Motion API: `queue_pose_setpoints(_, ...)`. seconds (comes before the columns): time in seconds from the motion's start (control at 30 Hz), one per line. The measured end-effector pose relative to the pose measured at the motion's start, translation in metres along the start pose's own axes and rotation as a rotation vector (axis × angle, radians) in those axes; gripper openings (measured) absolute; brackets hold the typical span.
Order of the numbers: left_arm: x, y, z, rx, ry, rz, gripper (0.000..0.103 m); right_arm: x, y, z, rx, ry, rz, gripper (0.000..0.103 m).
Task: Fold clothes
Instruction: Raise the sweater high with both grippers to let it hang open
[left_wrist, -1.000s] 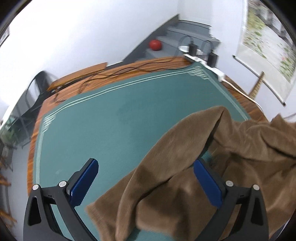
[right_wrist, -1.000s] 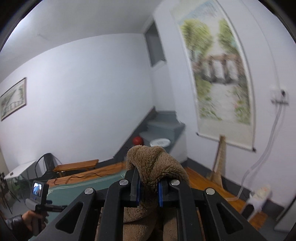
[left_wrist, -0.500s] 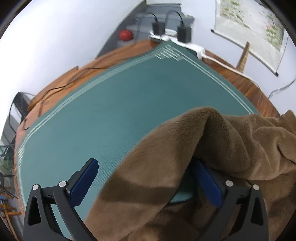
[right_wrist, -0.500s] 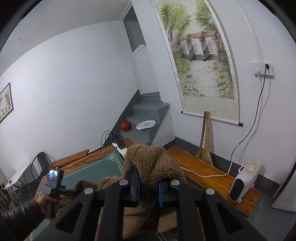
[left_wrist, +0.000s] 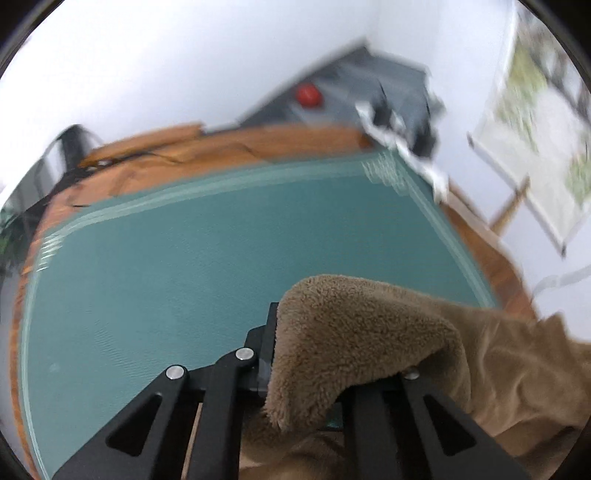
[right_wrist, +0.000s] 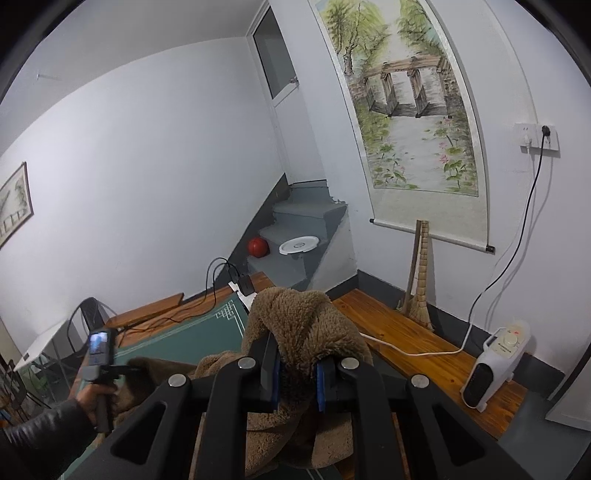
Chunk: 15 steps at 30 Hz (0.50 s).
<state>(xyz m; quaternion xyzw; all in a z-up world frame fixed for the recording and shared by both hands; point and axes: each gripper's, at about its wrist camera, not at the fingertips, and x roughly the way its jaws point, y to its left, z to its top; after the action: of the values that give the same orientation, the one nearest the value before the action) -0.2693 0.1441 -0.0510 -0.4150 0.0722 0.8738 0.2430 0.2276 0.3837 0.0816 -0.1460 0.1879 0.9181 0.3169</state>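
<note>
A brown fleece garment (left_wrist: 362, 332) lies bunched over the right side of the green table mat (left_wrist: 184, 258). My left gripper (left_wrist: 295, 350) has its jaws closing on a raised fold of it; the pads press the fleece, which drapes over the right finger. In the right wrist view, my right gripper (right_wrist: 297, 369) is shut on another bunch of the garment (right_wrist: 295, 317), held up above the mat (right_wrist: 199, 332). The left gripper (right_wrist: 135, 369) shows there too, low at the left, in a person's hand (right_wrist: 92, 398).
The mat covers a wooden table (left_wrist: 258, 142). A power strip with black chargers (left_wrist: 402, 125) sits at its far corner, cables trailing. A white heater (right_wrist: 495, 365) stands on a wooden bench, with a broom (right_wrist: 421, 280) against the wall. Grey stairs hold a red ball (right_wrist: 257, 246).
The left jaws, wide open around the fleece fold a second ago, have shut on it and lifted it. The right gripper has swung right and lower, still gripping its bunch.
</note>
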Motion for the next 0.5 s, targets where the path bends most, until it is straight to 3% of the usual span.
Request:
queue_pose_setpoints(0.2, -0.131, 0.061, 0.006, -0.180, -0.243, 0.082, 0.012, 0.005, 0.003, 0.017, -0.008, -0.040, 0.094, 0.014)
queue_pose_setpoints(0.33, -0.224, 0.101, -0.006, -0.268, -0.398, 0.149, 0.012, 0.003, 0.009, 0.031, -0.020, -0.083, 0.176, 0.014)
queue_pose_setpoints(0.5, -0.329, 0.127, -0.044, -0.328, -0.544, 0.223, 0.012, -0.009, 0.022, 0.046, -0.050, -0.149, 0.288, 0.014)
